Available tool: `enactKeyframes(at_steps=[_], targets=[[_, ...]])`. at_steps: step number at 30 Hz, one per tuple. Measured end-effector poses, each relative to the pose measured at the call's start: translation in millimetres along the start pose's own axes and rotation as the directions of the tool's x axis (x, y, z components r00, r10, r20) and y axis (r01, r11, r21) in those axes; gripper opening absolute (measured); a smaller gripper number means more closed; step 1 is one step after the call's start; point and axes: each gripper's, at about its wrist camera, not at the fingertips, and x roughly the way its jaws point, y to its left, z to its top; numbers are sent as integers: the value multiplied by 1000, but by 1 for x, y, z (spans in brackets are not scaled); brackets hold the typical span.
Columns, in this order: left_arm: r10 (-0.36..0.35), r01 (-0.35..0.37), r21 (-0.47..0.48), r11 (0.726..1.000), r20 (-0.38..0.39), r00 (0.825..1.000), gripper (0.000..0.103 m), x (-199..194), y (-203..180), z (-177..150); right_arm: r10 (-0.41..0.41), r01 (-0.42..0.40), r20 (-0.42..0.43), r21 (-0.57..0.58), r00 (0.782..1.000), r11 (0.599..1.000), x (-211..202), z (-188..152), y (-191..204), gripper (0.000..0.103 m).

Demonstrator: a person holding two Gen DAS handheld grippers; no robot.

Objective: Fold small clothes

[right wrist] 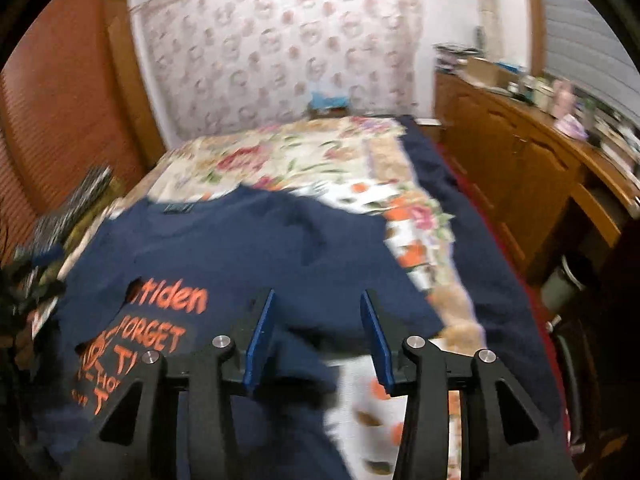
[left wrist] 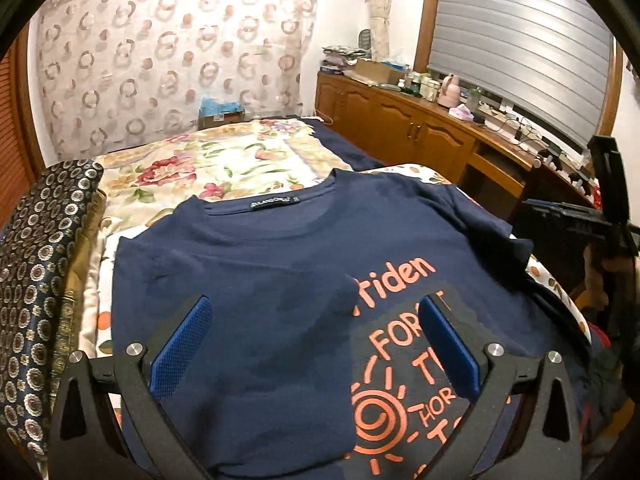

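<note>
A navy T-shirt (left wrist: 256, 272) lies flat on the near part of a bed under a floral bedspread (left wrist: 224, 160), its collar toward the far end and its left side folded in over part of the print. The far half of the bedspread is bare, open room beyond the collar. To the left the shirt's edge runs close to a stack of patterned folded fabric (left wrist: 44, 264); to the right the bed edge drops toward a wooden cabinet (left wrist: 416, 120) that runs along the wall under a window blind (left wrist: 520, 40).

The orange print reads "riden", "FOR", "T", "HOR" in the left wrist view; the right wrist view gives "tiden", "FORGET". A small dark neck label (left wrist: 273, 203) carries pale lettering too small to read.

The left gripper (left wrist: 316, 316) hangs over the shirt with its blue pads wide apart, nothing between them. The right gripper (right wrist: 318, 312) has its jaws apart as well, with shirt cloth below but not pinched; this view is blurred. Only the left view shows the right gripper's black frame at its right edge. Only the right view shows a navy sheet (right wrist: 472, 216) along the bed's right side.
</note>
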Motion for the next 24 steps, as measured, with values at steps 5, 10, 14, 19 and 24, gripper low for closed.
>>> enactKeyframes(at_steps=[5, 10, 14, 19, 24], targets=[[-7, 7, 4, 1000, -14, 1000, 103, 0, -2, -2, -116, 118, -60, 40, 991, 992, 21, -6, -25, 46], [-2, 2, -5, 1000, -25, 1000, 103, 3, 0, -6, -144, 157, -141, 91, 980, 983, 51, -21, -41, 46], [3, -3, -10, 1000, -33, 999, 103, 5, 3, -8, -143, 162, -156, 116, 977, 980, 64, -16, -46, 46], [7, -8, -20, 1000, -36, 999, 103, 6, 8, -10, -183, 194, -139, 65, 973, 979, 58, -10, -42, 13], [10, -11, -22, 1000, -44, 999, 103, 7, 8, -13, -163, 166, -114, 20, 980, 986, 58, -4, -32, 2]])
